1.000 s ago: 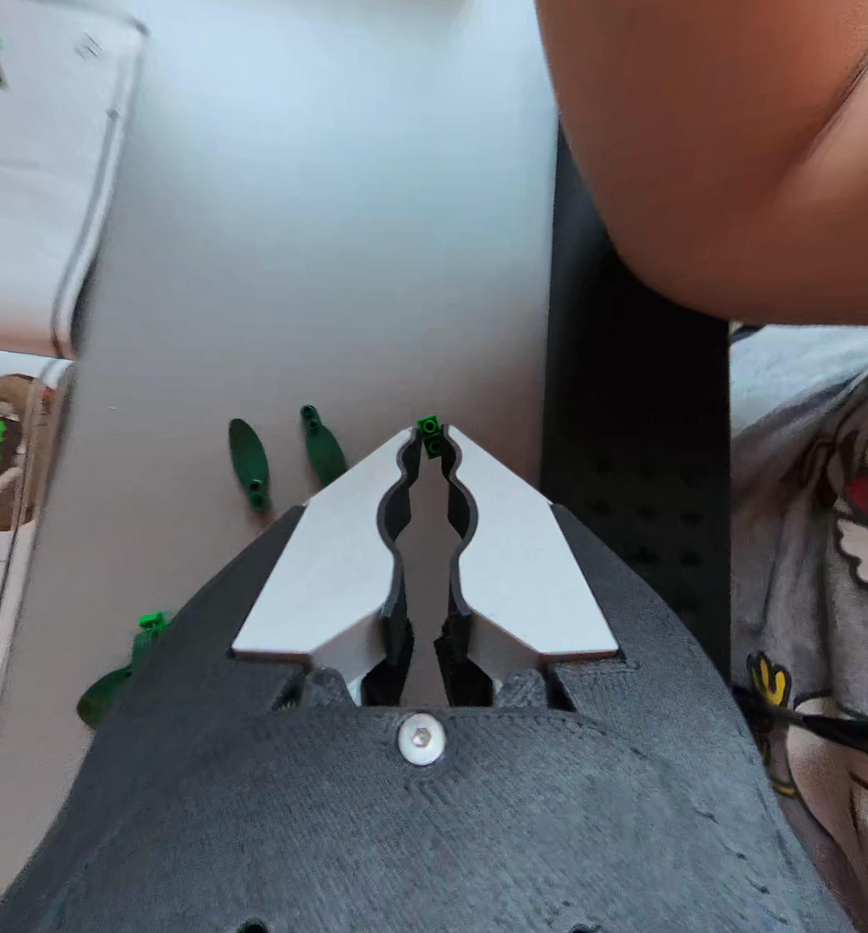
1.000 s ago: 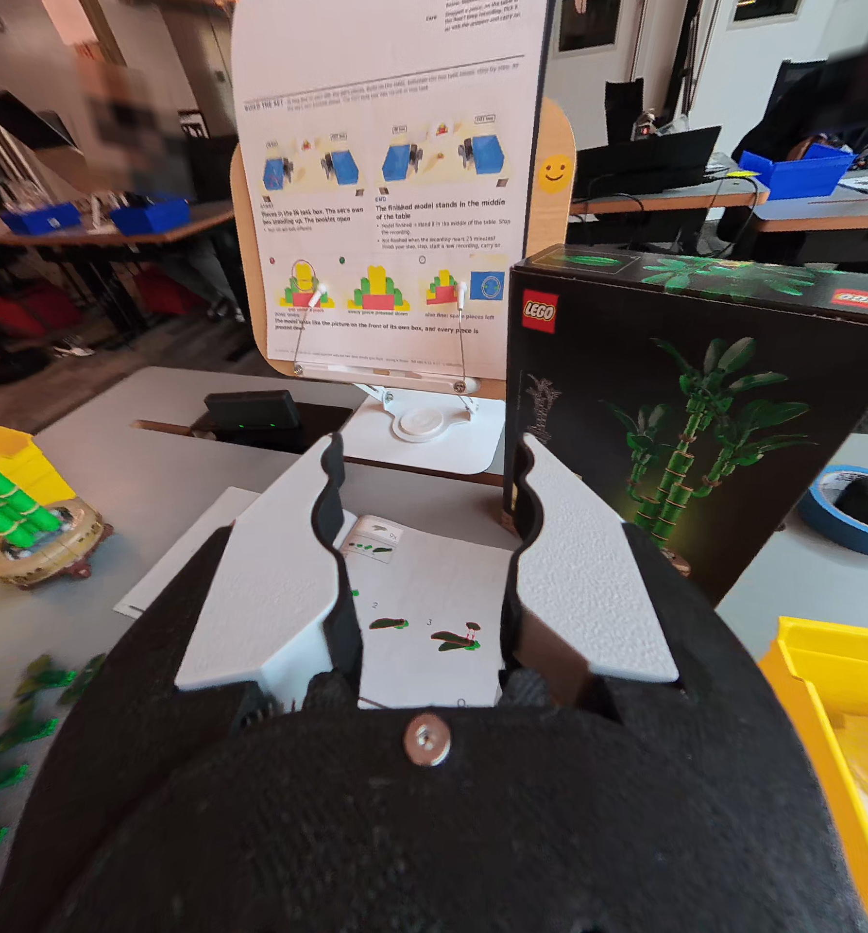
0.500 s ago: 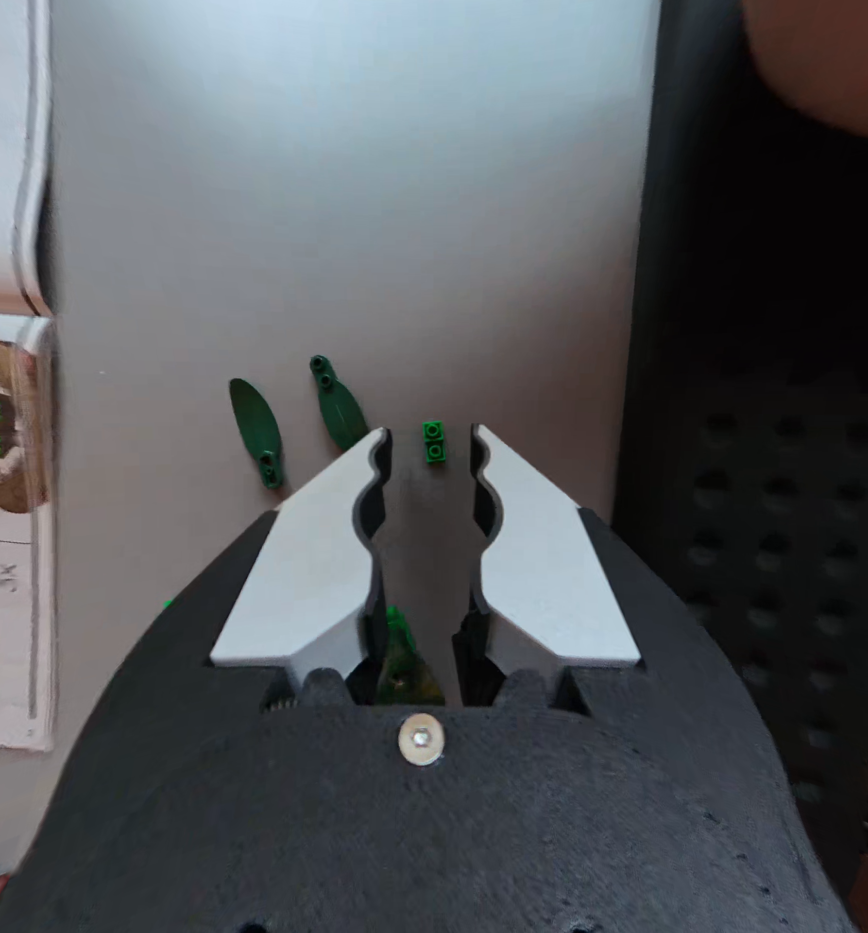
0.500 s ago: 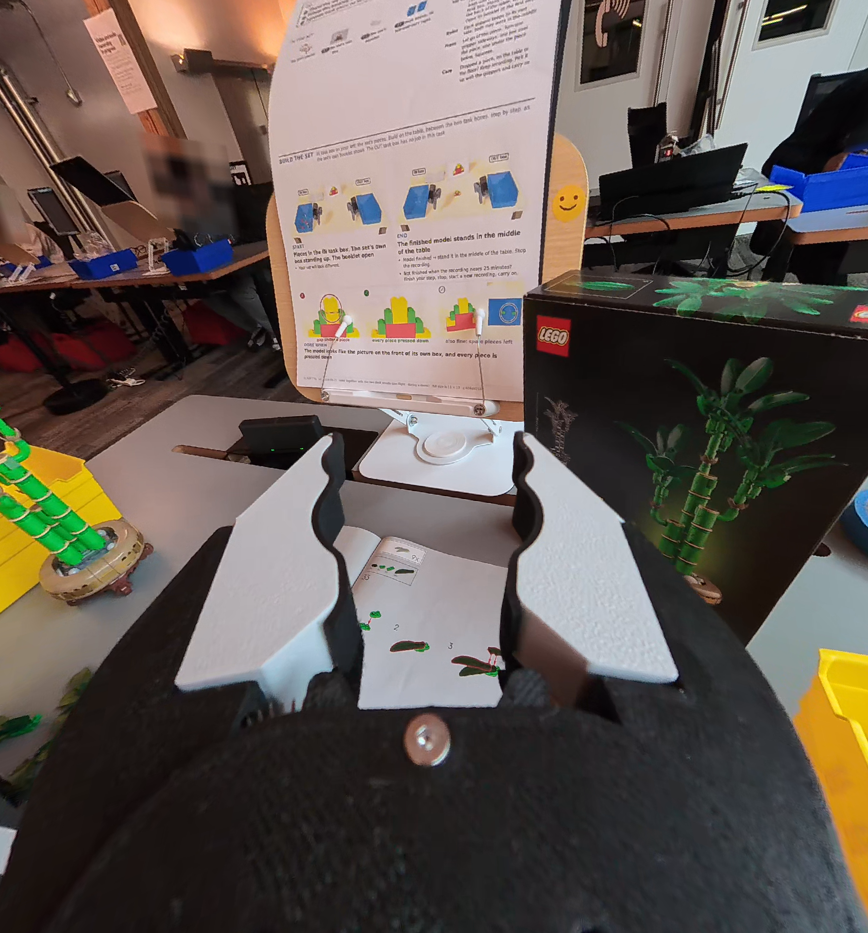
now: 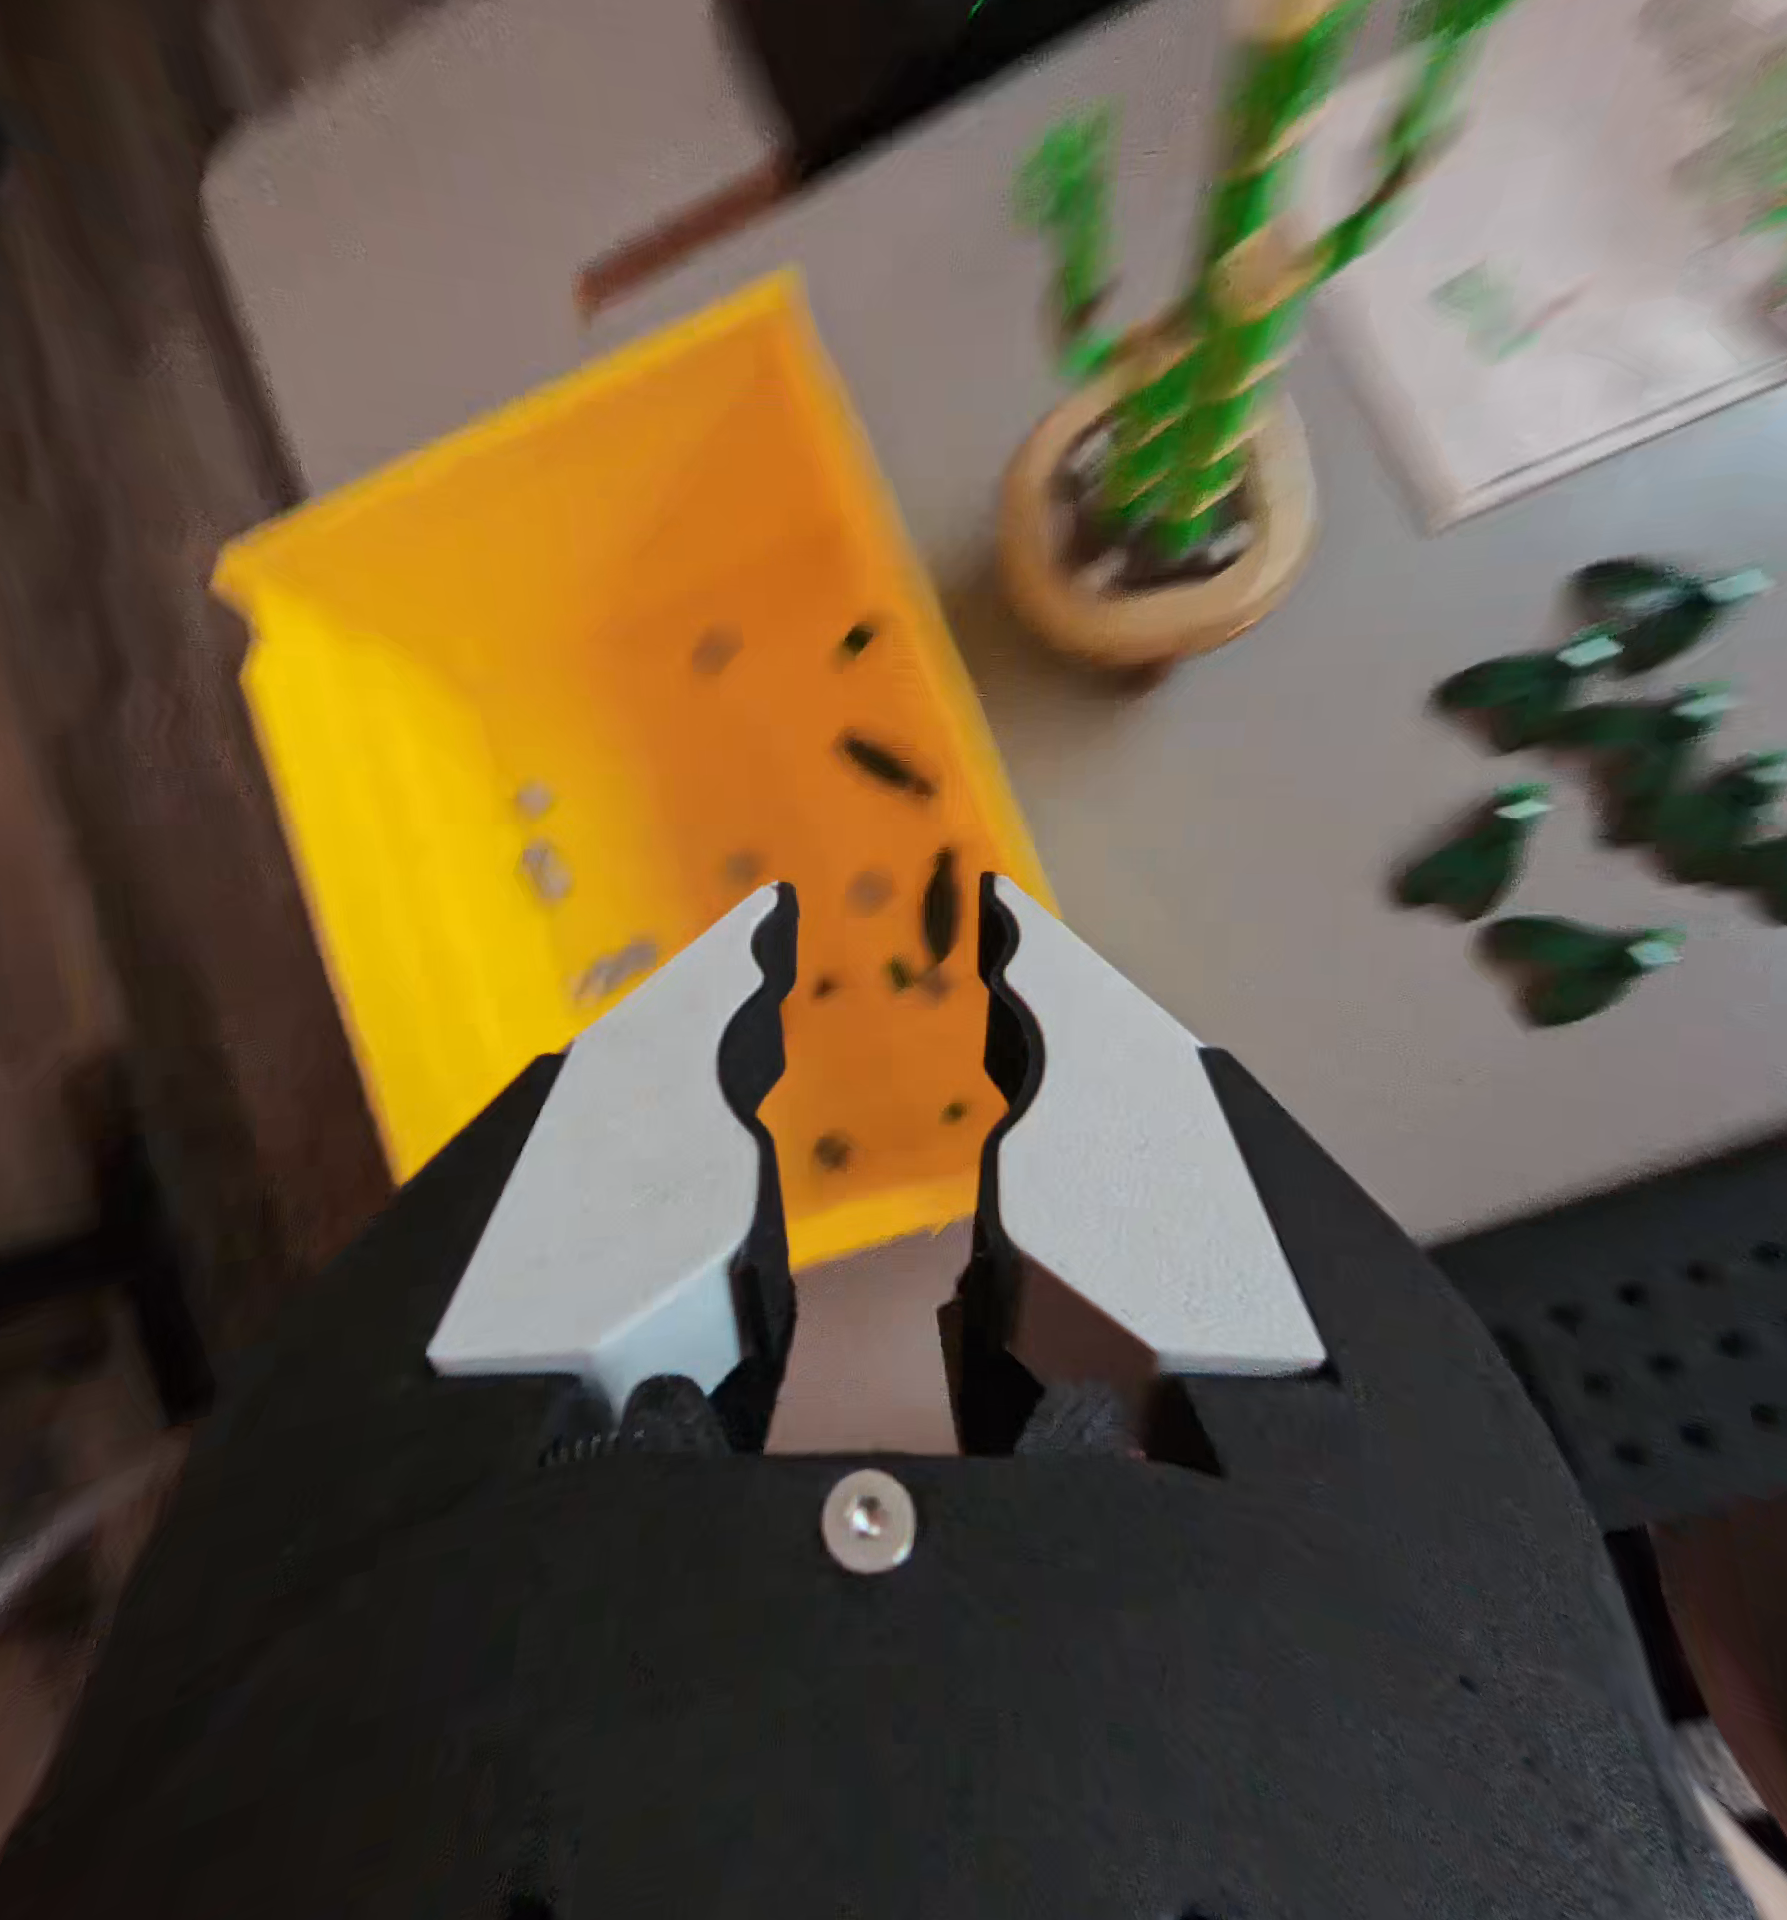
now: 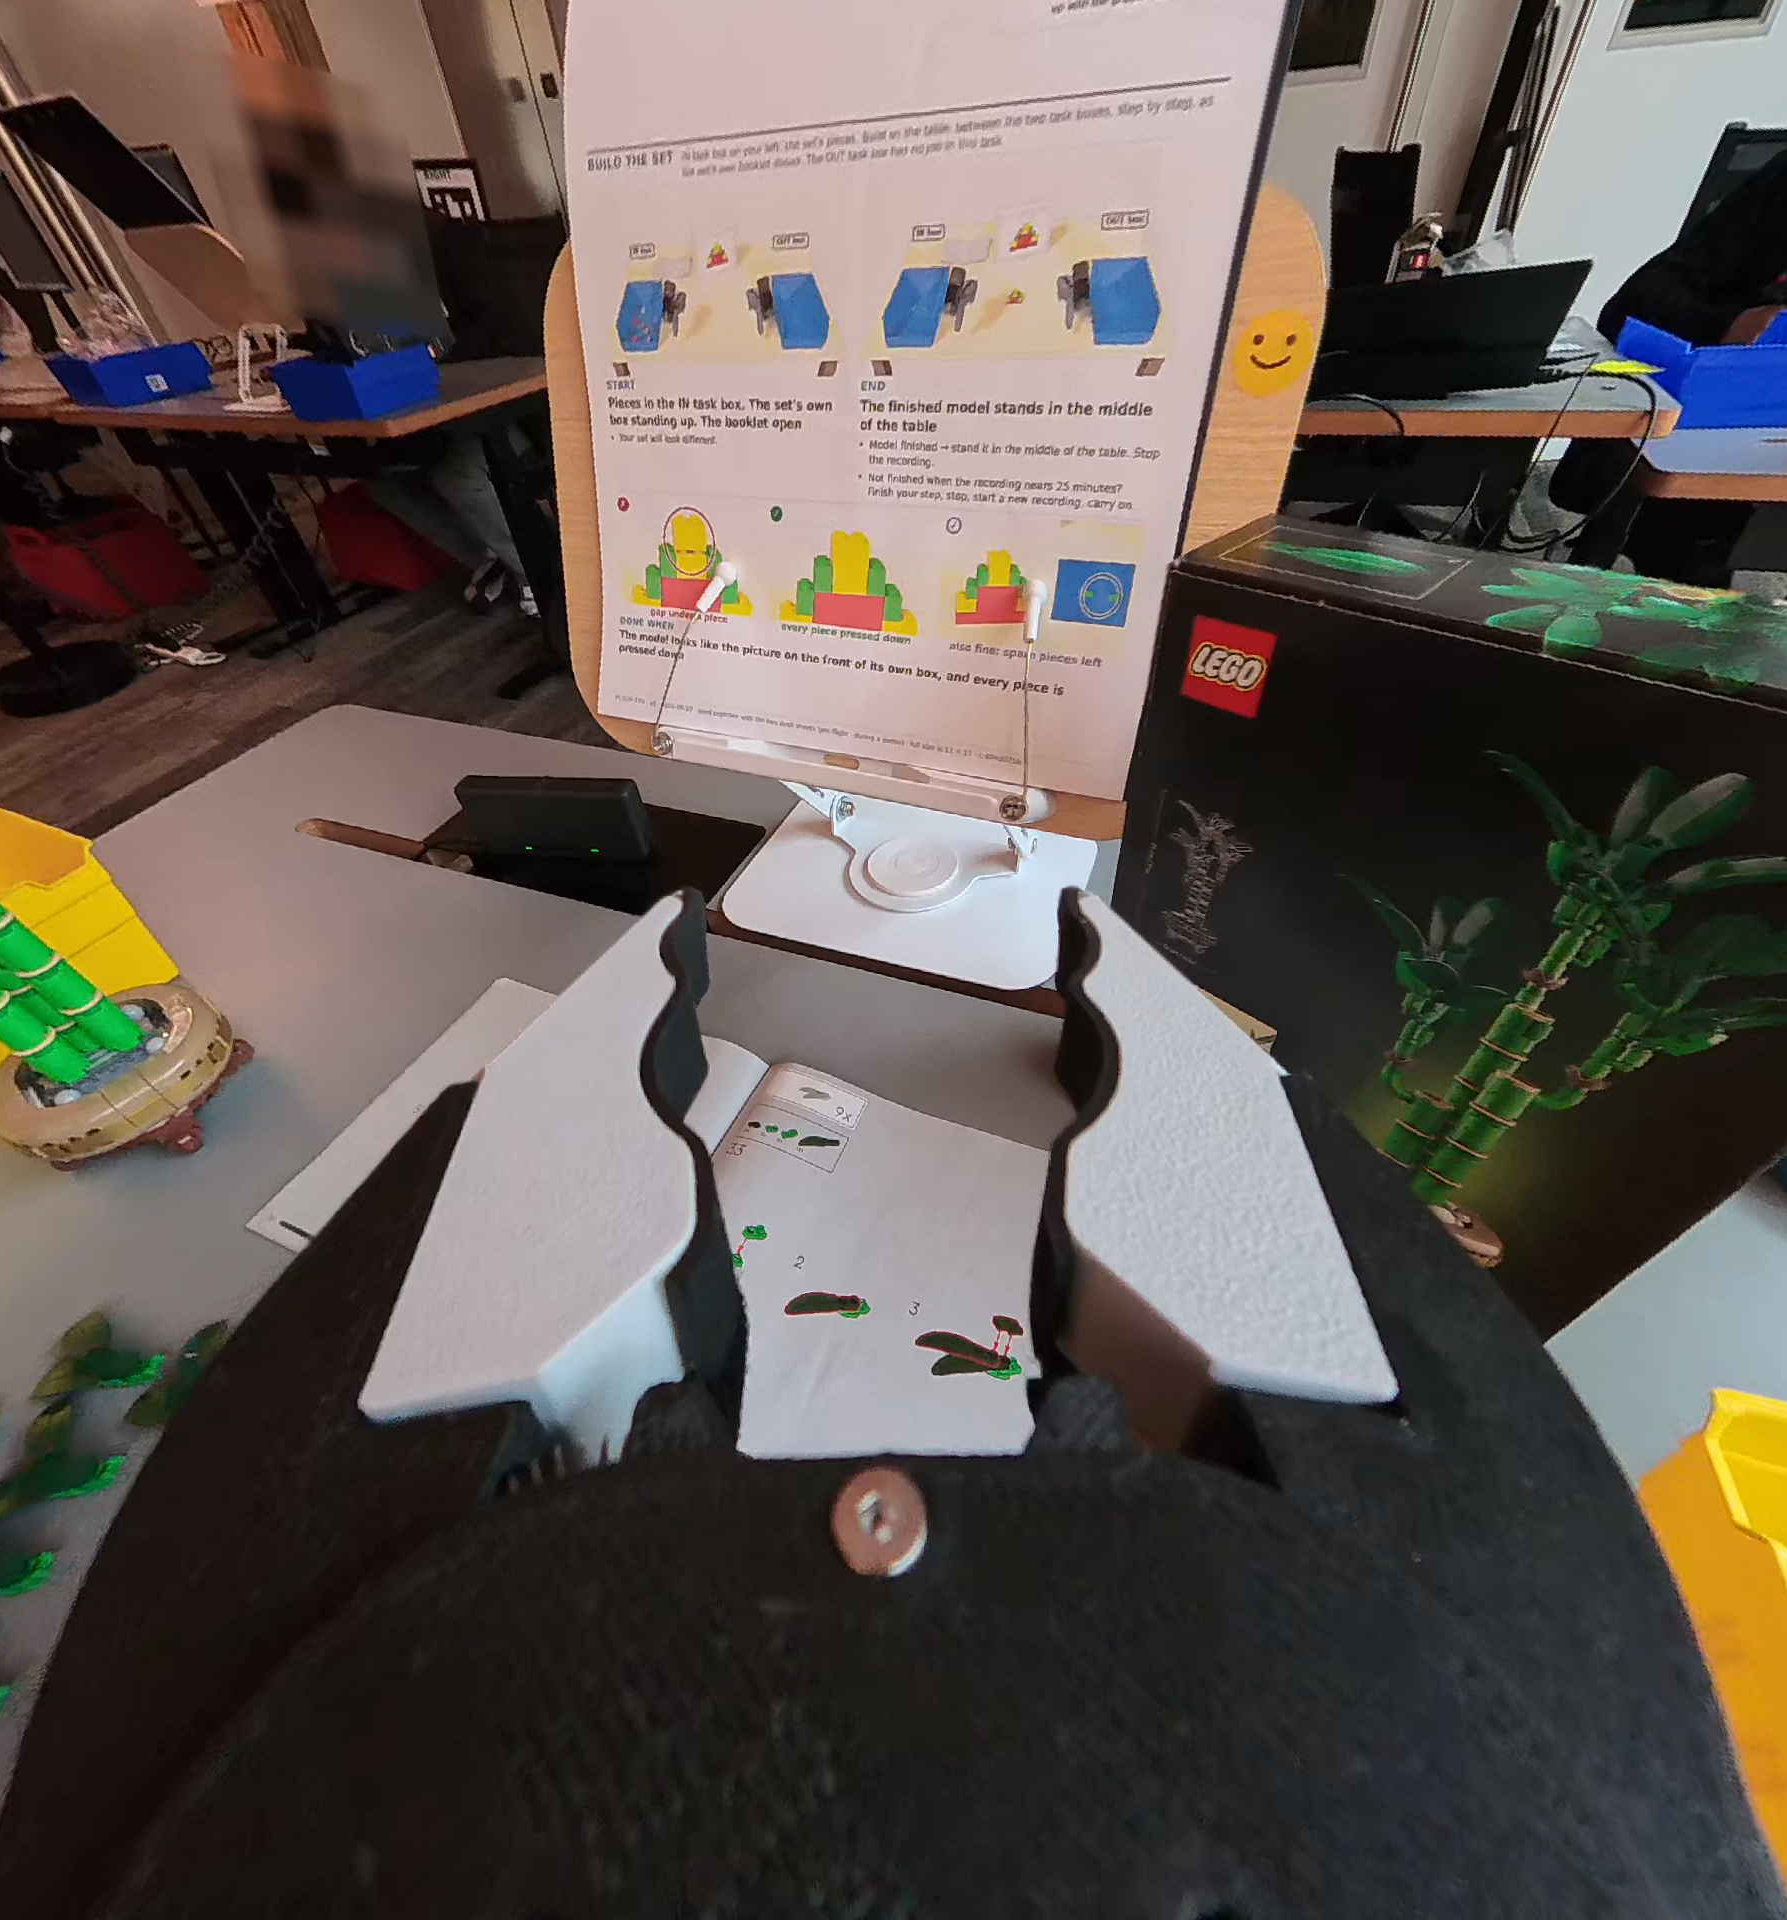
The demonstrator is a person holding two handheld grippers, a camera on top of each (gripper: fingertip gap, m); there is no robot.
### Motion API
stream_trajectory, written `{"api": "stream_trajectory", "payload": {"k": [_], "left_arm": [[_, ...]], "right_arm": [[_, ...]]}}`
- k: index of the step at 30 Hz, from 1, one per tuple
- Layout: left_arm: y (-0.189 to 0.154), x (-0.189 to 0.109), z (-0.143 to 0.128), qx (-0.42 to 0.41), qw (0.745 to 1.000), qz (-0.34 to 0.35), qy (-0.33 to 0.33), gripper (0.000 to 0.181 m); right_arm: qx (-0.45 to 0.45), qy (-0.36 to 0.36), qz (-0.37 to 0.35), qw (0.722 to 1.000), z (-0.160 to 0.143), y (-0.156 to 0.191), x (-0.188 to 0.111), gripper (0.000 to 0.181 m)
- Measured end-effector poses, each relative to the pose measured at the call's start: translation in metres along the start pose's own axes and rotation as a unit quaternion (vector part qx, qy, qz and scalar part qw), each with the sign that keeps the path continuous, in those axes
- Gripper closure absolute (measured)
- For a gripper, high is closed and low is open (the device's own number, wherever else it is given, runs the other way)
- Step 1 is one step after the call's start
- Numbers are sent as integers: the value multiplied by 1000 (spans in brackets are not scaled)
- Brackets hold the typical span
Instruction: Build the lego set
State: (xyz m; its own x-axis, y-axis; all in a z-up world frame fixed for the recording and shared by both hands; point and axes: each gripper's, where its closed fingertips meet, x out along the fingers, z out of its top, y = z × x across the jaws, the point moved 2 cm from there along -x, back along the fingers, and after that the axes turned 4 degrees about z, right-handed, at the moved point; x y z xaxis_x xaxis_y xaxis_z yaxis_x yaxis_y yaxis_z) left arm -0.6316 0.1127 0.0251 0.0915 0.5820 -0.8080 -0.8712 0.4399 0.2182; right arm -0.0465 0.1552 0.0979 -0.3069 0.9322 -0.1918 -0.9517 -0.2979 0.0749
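My left gripper (image 5: 887, 902) is open and empty, held above a yellow bin (image 5: 598, 748) that has several small loose pieces on its floor. The bamboo model (image 5: 1169, 457) in its tan pot stands right of the bin, blurred; it also shows at the left of the right wrist view (image 6: 47, 1049). Several dark green leaf pieces (image 5: 1637, 769) lie on the table at the right, and show blurred in the right wrist view (image 6: 27, 1475). My right gripper (image 6: 881, 914) is open and empty above the open instruction booklet (image 6: 868, 1247).
The set's black box (image 6: 1491, 914) stands at the right. An instruction sheet on a white stand (image 6: 899, 416) is behind the booklet. A second yellow bin (image 6: 1772, 1579) sits at the lower right. A black perforated surface (image 5: 1678, 1351) borders the table's near edge.
My left gripper let go of the small green piece on the table, opened, and swung over to the yellow bin. My right gripper stayed open and shifted only a little.
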Motion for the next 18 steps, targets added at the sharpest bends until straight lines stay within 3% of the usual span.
{"api": "stream_trajectory", "payload": {"k": [1,5,12,18], "left_arm": [[16,10,-15,-19,999,4,33,149],[25,52,-47,-69,985,-104,121,157],[9,104,-81,-76,942,-207,254,158],[1,129,-89,-67,926,-203,312,159]], "right_arm": [[-3,5,-1,1000,-1,1,2,115],[-13,20,-11,1000,-6,3,7,114],[-15,29,-24,999,-9,1,5,113],[-12,30,-23,999,-11,-1,5,114]]}}
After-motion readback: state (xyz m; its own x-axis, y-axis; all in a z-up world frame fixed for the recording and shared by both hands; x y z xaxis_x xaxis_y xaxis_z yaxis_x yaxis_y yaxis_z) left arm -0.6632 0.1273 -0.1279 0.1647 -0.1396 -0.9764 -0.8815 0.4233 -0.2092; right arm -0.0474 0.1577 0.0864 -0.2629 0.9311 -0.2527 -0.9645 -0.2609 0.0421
